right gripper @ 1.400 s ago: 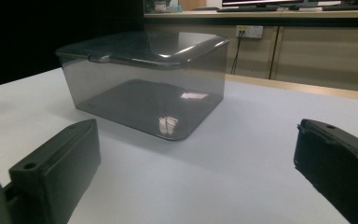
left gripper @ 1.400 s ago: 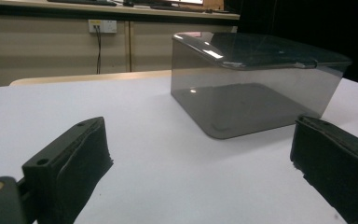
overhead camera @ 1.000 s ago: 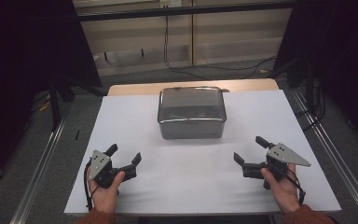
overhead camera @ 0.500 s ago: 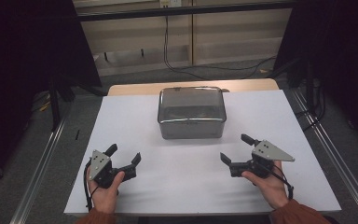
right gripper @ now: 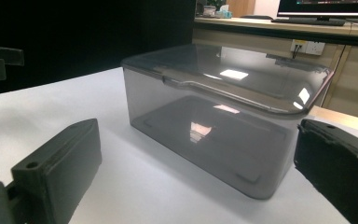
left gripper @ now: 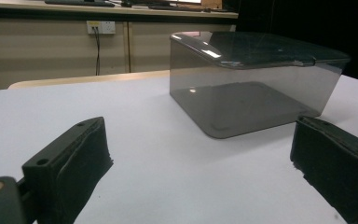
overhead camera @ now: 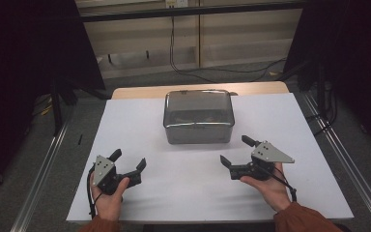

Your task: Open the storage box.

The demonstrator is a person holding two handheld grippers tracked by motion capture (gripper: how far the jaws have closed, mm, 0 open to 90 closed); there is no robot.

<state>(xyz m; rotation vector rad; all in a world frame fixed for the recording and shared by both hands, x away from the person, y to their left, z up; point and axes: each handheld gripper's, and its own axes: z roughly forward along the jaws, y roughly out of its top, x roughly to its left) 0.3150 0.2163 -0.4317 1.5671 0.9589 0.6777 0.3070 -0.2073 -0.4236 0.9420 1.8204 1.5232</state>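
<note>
A smoky grey see-through box (overhead camera: 199, 116) with its lid on stands at the back middle of the white table top (overhead camera: 140, 121). My left gripper (overhead camera: 128, 159) rests near the front left, open and empty, and points toward the box. In the left gripper view the box (left gripper: 251, 79) lies ahead and to the right, beyond the wide-apart jaws of the left gripper (left gripper: 200, 163). My right gripper (overhead camera: 235, 150) is open and empty just in front of the box's right front corner. In the right gripper view the box (right gripper: 214, 116) looms close ahead of the right gripper (right gripper: 193, 177).
A strip of wooden table (overhead camera: 140, 92) shows behind the white top. Metal rails (overhead camera: 340, 150) run along both sides on the floor. Cables (overhead camera: 212, 70) lie on the floor beyond. Open white surface spreads between and in front of both grippers.
My right gripper has moved left and forward, closer to the box's right front corner. The left gripper and the box have stayed where they were.
</note>
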